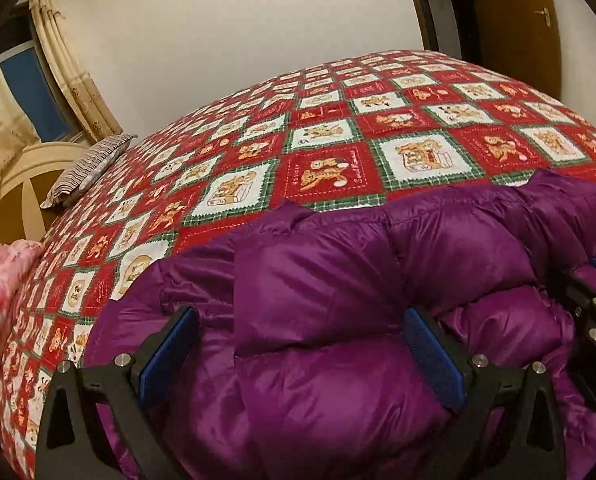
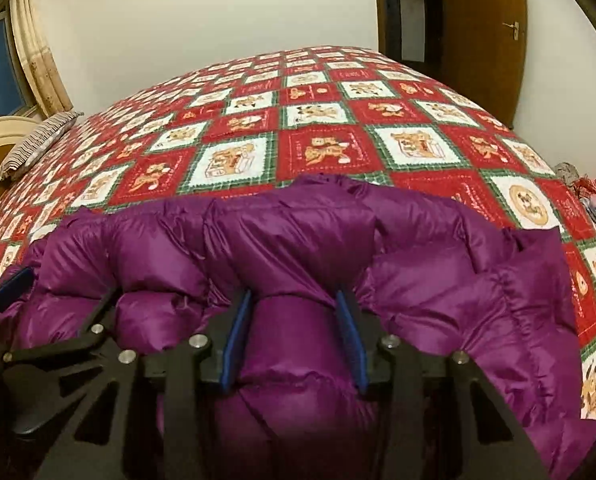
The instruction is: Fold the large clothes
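Observation:
A puffy purple down jacket (image 1: pixel 337 280) lies bunched on the near part of a bed with a red, white and green patchwork cover (image 1: pixel 329 136). My left gripper (image 1: pixel 301 320) stands wide open with the jacket's padding bulging between its blue pads (image 1: pixel 433 356). My right gripper (image 2: pixel 294 300) is closed on a thick roll of the jacket (image 2: pixel 294 240), its blue pads (image 2: pixel 236 340) pressing into the fabric on both sides. The right gripper also shows at the right edge of the left wrist view (image 1: pixel 593 300), and the left gripper shows at the left edge of the right wrist view (image 2: pixel 14 284).
A striped pillow (image 1: pixel 90 168) lies at the bed's far left by a cream headboard (image 1: pixel 22 184). A pink cloth (image 1: pixel 2 288) lies at the left edge. A curtained window (image 1: pixel 26 60) is on the left, a wooden door (image 2: pixel 481 24) at the back right, and a small clutter of items (image 2: pixel 589 196) lies beside the bed.

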A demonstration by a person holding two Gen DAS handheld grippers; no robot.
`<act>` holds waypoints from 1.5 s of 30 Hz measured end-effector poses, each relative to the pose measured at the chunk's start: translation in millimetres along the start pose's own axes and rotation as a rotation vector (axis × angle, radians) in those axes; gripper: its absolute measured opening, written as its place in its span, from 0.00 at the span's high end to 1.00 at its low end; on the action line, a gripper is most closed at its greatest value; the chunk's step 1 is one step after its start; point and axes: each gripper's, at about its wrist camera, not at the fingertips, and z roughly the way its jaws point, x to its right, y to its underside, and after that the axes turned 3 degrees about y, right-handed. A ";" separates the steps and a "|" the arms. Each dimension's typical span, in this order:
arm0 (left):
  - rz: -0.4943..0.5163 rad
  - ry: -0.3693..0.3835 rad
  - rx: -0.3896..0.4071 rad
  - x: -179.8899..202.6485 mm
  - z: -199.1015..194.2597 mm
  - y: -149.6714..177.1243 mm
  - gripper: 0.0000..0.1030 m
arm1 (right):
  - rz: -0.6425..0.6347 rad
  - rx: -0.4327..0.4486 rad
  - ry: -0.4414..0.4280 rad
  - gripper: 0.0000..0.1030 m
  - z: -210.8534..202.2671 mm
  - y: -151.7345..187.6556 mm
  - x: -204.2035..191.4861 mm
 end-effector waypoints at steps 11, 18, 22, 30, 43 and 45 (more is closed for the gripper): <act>0.008 -0.011 0.000 2.0 3.3 1.3 0.01 | -0.056 -0.010 0.060 0.54 6.9 1.8 -10.9; 0.005 -0.008 -0.002 2.8 4.4 1.2 0.01 | -0.063 -0.005 0.073 0.54 7.0 2.6 -13.5; 0.007 -0.010 -0.002 2.7 4.5 1.1 0.01 | -0.065 -0.004 0.074 0.54 7.3 2.6 -13.2; -0.039 0.069 0.025 -31.9 -53.7 -0.6 0.01 | -0.072 -0.009 0.012 0.52 -33.2 1.4 -1.5; 0.009 0.105 0.022 -13.4 -55.6 60.0 0.01 | -0.166 0.027 -0.021 0.52 -66.9 72.3 -12.2; -0.003 0.117 0.015 -15.0 -52.7 60.1 0.01 | -0.169 0.037 -0.011 0.51 -63.3 73.3 -14.0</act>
